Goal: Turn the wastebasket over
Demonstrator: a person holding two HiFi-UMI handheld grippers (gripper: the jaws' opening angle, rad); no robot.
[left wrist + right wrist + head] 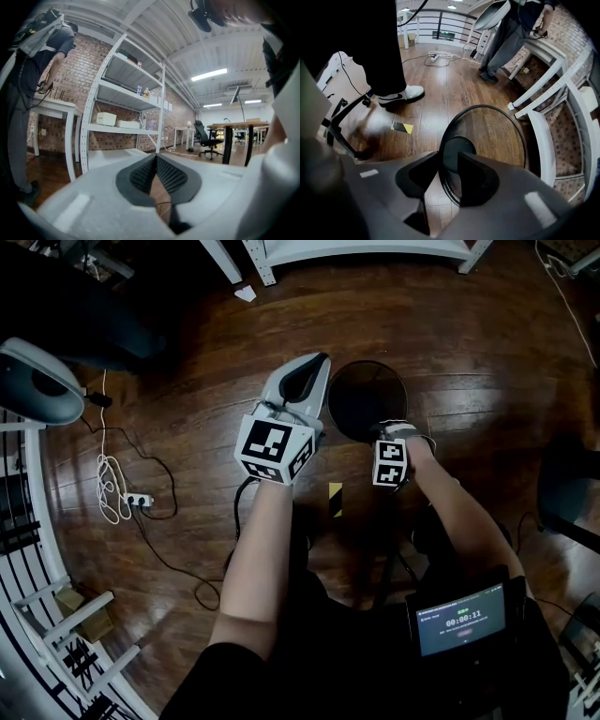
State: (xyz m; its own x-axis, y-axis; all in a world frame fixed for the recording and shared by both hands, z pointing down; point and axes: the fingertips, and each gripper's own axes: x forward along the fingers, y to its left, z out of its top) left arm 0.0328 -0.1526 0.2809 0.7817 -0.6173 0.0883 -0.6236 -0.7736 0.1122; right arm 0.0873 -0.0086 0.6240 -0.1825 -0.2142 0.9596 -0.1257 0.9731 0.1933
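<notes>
The wastebasket [367,397] is a round black mesh bin standing upright on the wood floor, mouth up, with its dark bottom visible inside. My right gripper [395,435] points steeply down over its near rim. In the right gripper view the jaws of this gripper [447,158] stand apart with the thin rim of the wastebasket [497,136] running between them, not pressed by either pad. My left gripper [312,367] is held level to the left of the bin and clear of it. In the left gripper view its pads [155,159] meet at the tip with nothing between them.
A white shelf frame [356,251] stands just beyond the bin. A yellow-black tape mark [335,500] lies on the floor near me. A power strip with cable [131,499] lies to the left. A dark chair [572,493] is at the right. A person [28,93] stands at a white table.
</notes>
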